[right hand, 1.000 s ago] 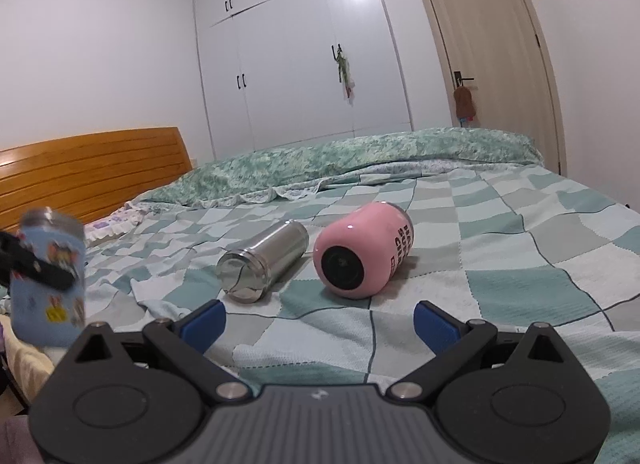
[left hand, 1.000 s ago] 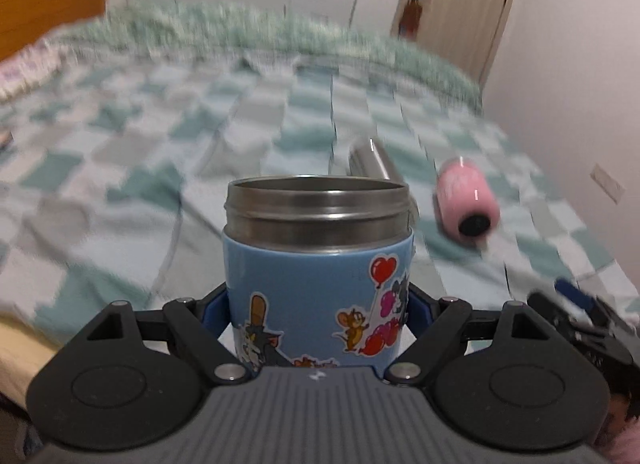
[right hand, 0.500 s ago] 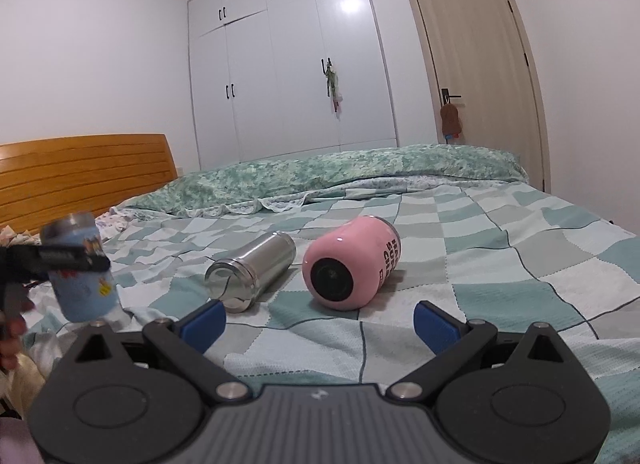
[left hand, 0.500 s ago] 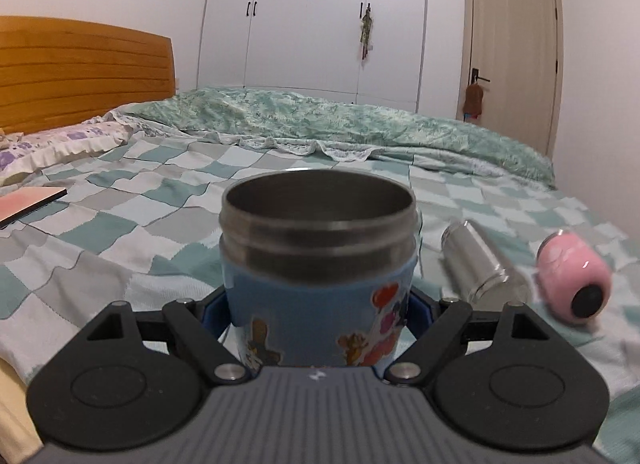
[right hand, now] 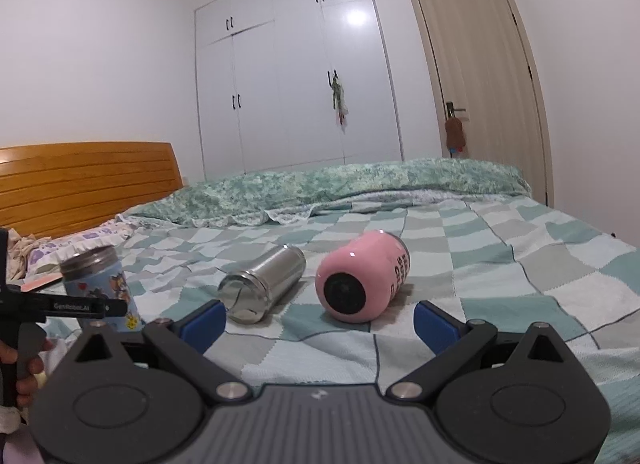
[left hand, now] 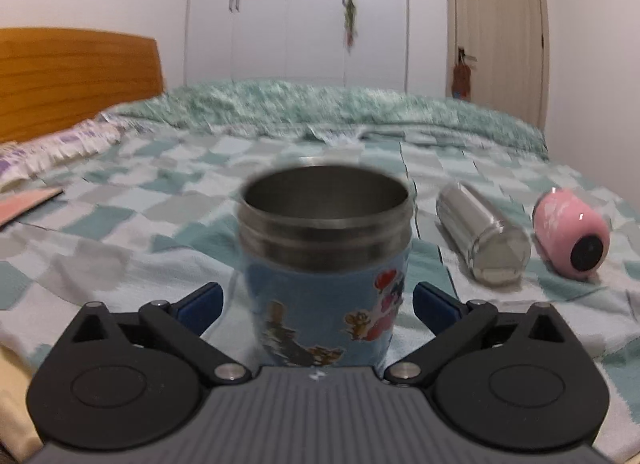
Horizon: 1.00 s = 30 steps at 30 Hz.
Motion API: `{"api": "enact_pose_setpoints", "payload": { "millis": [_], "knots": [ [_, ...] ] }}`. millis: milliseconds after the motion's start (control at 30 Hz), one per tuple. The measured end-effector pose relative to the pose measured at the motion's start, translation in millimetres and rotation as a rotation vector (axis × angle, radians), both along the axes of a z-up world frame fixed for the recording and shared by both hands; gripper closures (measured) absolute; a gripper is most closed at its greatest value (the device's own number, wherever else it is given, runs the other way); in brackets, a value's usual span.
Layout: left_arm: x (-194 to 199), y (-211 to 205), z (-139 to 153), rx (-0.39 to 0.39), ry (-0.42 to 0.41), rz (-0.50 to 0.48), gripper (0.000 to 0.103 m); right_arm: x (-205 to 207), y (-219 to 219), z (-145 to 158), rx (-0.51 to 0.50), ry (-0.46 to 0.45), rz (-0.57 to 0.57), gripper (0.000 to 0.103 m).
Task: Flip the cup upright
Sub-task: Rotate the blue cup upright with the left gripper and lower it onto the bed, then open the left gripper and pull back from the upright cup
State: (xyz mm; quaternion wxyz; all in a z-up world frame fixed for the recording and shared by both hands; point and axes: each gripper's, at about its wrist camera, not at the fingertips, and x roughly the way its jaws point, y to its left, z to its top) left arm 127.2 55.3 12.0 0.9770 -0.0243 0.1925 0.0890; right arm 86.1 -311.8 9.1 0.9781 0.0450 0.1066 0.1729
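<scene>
Moved since half a second ago: left gripper (left hand: pixel 316 300) has spread its blue fingers (left hand: pixel 200 304) away from the blue cartoon cup (left hand: pixel 324 264); earlier they pinched its sides, now a gap shows on each side
Left gripper state: released, jaws apart and flanking the cup without touching it
Cup position: standing mouth-up on the checked bedspread (left hand: pixel 120 248) near the bed's front edge, steel rim on top; in the right wrist view it sits at far left (right hand: pixel 100 284), partly behind the left tool's black arm
Cup attitude: looks upright, perhaps leaning a little; the left view is motion-blurred, so I cannot be sure
Meaning for the task: this cup reads as flipped and set down; the release suggests the placing step is finished for it
Right gripper (right hand: pixel 318 318) state: wide open and empty, hovering low over the bedspread in front of the two lying cups
Still lying down: steel cup (right hand: pixel 262 284) on its side, and pink cup (right hand: pixel 362 276) on its side just beside it, dark end toward the camera
Likely next: one of these two, probably the pink one, which lies between the right fingers' line of sight
Risk: soft quilt gives poor footing, so the blue cup could tip as the left tool backs off
</scene>
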Motion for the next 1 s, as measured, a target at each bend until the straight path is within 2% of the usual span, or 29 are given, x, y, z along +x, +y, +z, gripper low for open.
{"api": "enact_pose_setpoints", "payload": {
  "millis": [133, 233, 333, 567, 700, 1000],
  "knots": [
    [-41, -2, 22, -0.018, -0.101, 0.0, 0.0, -14, -5, 9, -0.028, -0.035, -0.013, 0.002],
    [-74, -12, 34, 0.016, -0.176, -0.018, 0.0, -27, -11, 13, -0.058, -0.055, -0.031, 0.002],
    [-101, -27, 32, 0.057, -0.228, -0.022, 0.0, -44, -17, 13, -0.092, -0.079, -0.061, 0.002],
    [-128, -54, 7, 0.064, -0.271, -0.054, 0.0, -80, -30, 2, -0.168, -0.117, -0.095, 0.002],
    [-134, -61, -5, 0.082, -0.287, -0.055, 0.0, -90, -33, -5, -0.173, -0.129, -0.106, 0.002],
    [-137, -56, -13, 0.063, -0.286, -0.056, 0.0, -94, -31, -13, -0.162, -0.146, -0.139, 0.002]
  ]
}}
